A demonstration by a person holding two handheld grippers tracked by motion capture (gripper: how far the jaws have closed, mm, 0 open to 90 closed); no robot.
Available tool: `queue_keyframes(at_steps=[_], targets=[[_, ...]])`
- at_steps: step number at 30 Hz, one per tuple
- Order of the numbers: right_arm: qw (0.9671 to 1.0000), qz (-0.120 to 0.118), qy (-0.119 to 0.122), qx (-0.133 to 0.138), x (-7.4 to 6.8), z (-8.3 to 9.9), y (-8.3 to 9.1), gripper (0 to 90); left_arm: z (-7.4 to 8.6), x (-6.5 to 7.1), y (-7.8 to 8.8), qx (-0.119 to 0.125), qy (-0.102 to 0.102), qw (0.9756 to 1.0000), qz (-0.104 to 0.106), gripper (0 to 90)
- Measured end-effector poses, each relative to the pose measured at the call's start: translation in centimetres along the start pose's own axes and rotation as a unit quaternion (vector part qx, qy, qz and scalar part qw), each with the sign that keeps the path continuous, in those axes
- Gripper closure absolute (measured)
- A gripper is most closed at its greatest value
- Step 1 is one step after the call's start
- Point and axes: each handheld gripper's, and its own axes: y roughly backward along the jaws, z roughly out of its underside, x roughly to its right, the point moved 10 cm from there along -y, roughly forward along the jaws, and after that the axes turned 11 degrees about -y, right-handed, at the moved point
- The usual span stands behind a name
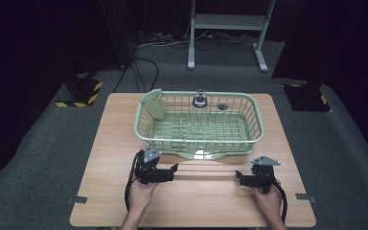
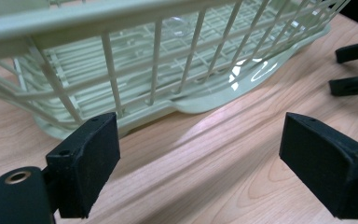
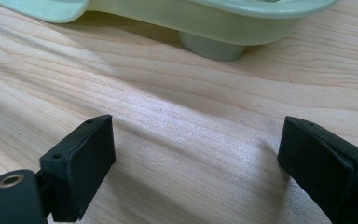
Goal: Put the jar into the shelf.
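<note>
High view: a pale green plastic wire-sided dish basket (image 1: 249, 125) sits at the middle of the light wooden table (image 1: 115, 158), with a small clear glass (image 1: 200, 99) inside at its far wall. Just in front of the basket, the left gripper (image 1: 172, 168) and the right gripper (image 1: 239, 176) hover low over bare wood, well apart, jaws spread wide with nothing between them.

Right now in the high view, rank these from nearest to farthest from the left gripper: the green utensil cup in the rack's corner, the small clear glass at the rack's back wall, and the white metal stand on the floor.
1. Green plastic utensil cup, rack's back-left corner, above the left gripper.
2. Small clear glass, middle of the back wall.
3. White metal stand, on the floor beyond the table.
</note>
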Motion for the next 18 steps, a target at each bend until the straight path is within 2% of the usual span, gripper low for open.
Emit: queue_keyframes(at_steps=[13, 18], targets=[[1.0, 0.0, 0.0, 0.0, 0.0, 0.0, 0.0, 10.6, 2.6, 0.0, -2.4, -0.042, -0.006, 0.999, -0.011, 12.7], [1.0, 0.0, 0.0, 0.0, 0.0, 0.0, 0.0, 10.6, 3.4, 0.1, -3.5, -0.054, 0.006, 0.9985, -0.01, 12.7]])
